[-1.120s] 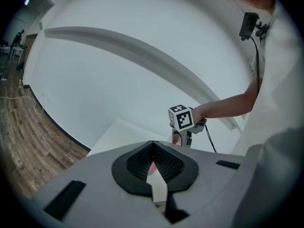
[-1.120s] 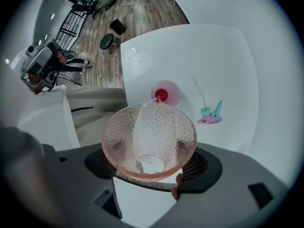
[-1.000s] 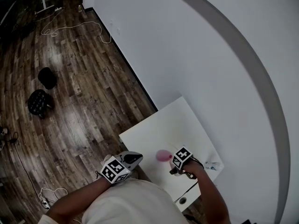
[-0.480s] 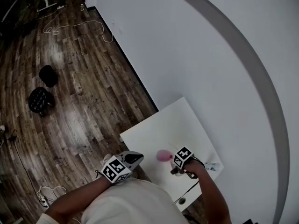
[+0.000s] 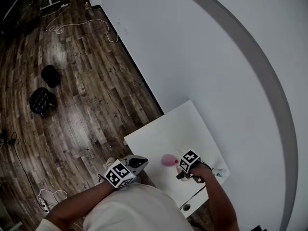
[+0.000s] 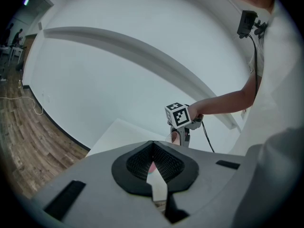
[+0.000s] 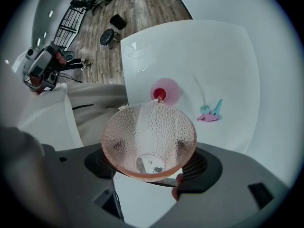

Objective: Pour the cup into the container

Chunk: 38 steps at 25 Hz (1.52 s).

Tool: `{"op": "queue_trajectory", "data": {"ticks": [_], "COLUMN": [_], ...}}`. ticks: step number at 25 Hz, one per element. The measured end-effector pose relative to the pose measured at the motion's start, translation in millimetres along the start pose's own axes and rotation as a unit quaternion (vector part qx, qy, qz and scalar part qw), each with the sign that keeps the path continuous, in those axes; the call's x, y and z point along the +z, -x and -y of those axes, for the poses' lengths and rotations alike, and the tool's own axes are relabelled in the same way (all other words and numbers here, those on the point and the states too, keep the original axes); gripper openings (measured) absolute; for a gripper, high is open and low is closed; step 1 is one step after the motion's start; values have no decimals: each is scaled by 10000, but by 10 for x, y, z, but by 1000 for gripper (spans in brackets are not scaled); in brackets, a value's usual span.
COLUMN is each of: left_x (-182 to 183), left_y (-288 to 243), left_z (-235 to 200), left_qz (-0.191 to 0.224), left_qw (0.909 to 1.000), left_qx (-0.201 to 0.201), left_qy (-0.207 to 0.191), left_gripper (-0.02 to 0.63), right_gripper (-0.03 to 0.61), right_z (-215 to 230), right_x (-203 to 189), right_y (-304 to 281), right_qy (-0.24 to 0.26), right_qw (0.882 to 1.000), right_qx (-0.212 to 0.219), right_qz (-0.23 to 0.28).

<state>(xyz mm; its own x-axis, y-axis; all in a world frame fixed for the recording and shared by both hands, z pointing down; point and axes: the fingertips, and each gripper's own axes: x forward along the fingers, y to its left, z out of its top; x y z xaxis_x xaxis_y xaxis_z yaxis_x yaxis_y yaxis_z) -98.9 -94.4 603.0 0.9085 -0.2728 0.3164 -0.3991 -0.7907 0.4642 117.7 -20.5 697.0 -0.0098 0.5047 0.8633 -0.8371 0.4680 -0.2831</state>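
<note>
One cup [image 7: 148, 137], one pink container [image 7: 165, 90], one table [image 7: 213, 51], two stools [image 5: 42, 101] [image 5: 49, 76] (both on the floor [image 5: 86, 105]), two tools [image 6: 153, 170] [image 7: 151, 164]

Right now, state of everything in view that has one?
right claw, shut on cup
left claw, shut, empty
cup, only drops inside
pink container, upright on table, open, red contents
pink-and-teal item, lying flat on table

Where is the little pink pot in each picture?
Head view: the pink pot stands on the white table, near the person's edge.
Left gripper view: only a pink sliver behind the jaw gap, probably it.
Right gripper view: centre, just beyond the held cup's rim.
Shared landmark: the white table.
</note>
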Motion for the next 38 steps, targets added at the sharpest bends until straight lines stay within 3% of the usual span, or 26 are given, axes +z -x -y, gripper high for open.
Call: {"op": "queue_trajectory", "data": {"ticks": [38], "left_x": [40], "left_y": [-43], "left_z": [-46], "left_qz": [121], "left_qw": [9999], "left_qx": [-7], "left_qy": [91], "left_gripper": [11], "right_gripper": [373], "right_z": [-29], "right_x": [-8], "right_y": [27], "right_qy": [117], "right_qw": [9988], "right_qx": [144], "right_qz": [-451]}}
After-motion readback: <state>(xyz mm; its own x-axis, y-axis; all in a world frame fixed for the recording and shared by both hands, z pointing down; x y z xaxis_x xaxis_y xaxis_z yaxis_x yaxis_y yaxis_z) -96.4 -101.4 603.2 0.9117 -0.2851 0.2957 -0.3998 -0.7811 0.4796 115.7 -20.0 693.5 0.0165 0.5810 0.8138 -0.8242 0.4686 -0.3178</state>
